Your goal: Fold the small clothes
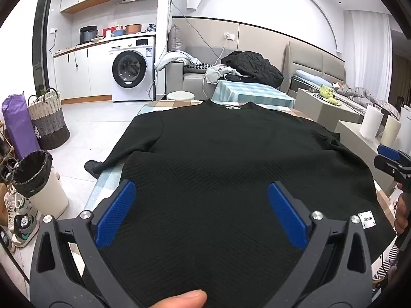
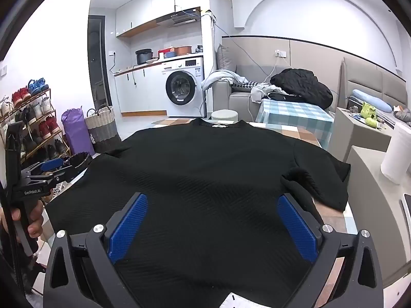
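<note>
The black knit sweater [image 1: 218, 159] lies flat on the table, collar at twelve o'clock. Left gripper [image 1: 200, 205] and right gripper [image 2: 213, 220] hover spread, holding nothing. Folding looks unstarted; next, pinch a sleeve at three o'clock.

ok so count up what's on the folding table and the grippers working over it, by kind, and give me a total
Black garments laid flat: 1, the black sweater
Grippers, both open above it: 2, the left gripper and the right gripper
White labels showing on the sweater: 2, the neck label and the hem tag
Total: 5
</note>
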Available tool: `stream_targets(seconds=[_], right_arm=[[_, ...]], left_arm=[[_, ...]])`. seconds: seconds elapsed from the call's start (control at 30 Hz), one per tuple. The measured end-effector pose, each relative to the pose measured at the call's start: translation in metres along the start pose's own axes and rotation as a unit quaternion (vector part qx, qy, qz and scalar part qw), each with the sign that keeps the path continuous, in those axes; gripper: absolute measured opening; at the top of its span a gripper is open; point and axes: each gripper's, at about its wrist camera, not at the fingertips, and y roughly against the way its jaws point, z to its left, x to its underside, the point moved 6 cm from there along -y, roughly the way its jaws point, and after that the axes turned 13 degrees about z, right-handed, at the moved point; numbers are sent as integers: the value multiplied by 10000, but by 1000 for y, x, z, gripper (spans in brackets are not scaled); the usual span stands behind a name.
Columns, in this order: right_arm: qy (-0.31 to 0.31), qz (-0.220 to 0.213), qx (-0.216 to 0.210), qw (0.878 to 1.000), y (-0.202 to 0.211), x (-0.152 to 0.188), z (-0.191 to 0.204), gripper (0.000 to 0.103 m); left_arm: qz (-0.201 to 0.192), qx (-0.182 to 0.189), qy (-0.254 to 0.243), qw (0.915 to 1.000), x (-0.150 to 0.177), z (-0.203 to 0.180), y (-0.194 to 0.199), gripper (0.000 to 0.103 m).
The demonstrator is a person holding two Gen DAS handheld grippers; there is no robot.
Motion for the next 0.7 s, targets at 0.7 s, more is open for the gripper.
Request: stream_targets(seconds=[0.7], right_arm=[[-101,-75,15,9999,7,-2,-2,103]], left_arm=[[-39,-44,-66,10000,1,-2,1,102]])
